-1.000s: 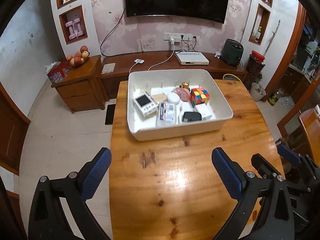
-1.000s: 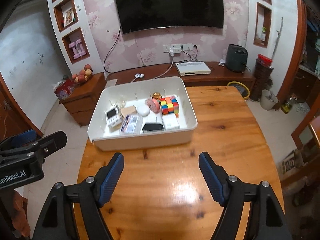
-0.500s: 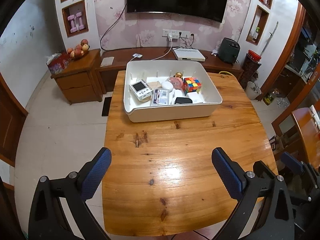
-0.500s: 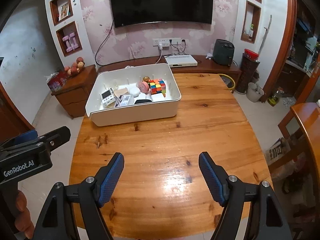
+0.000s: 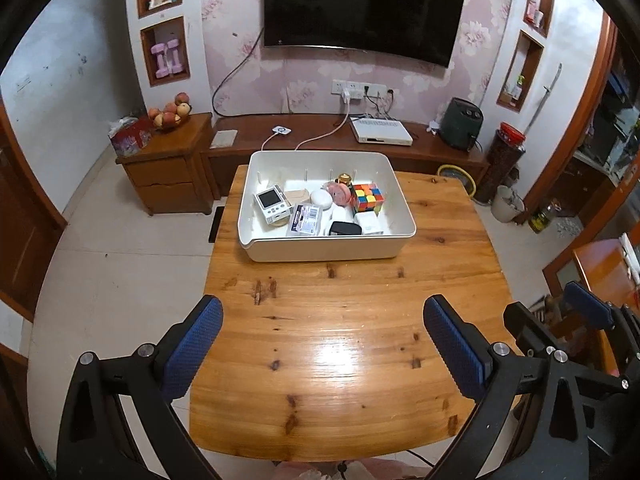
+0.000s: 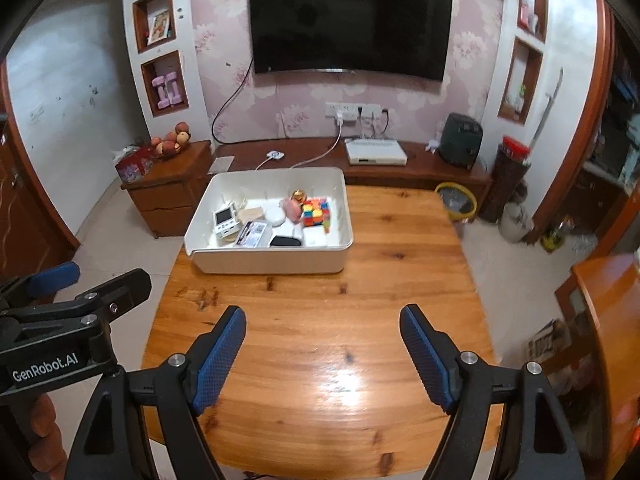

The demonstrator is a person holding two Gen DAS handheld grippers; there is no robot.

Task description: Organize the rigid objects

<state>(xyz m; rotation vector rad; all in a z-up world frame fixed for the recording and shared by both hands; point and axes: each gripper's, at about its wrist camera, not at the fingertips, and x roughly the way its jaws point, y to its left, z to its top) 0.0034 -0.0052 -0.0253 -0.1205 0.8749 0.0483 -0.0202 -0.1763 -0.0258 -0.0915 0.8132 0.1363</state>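
A white bin stands at the far end of the wooden table. In it lie a colourful puzzle cube, a white handheld device, a pink object, a black case and several small white items. My left gripper hovers open over the bare near half of the table, holding nothing. My right gripper hangs beside it, well short of the bin; its jaws are opening, with nothing between them.
A low wooden console with a white box and cables runs behind the table under a wall TV. A side cabinet with fruit stands at the left. A yellow bin and another wooden table are at the right.
Both grippers have drawn back and upward from the bin. The bin now looks smaller and farther off, and the table's near edge has come into view.
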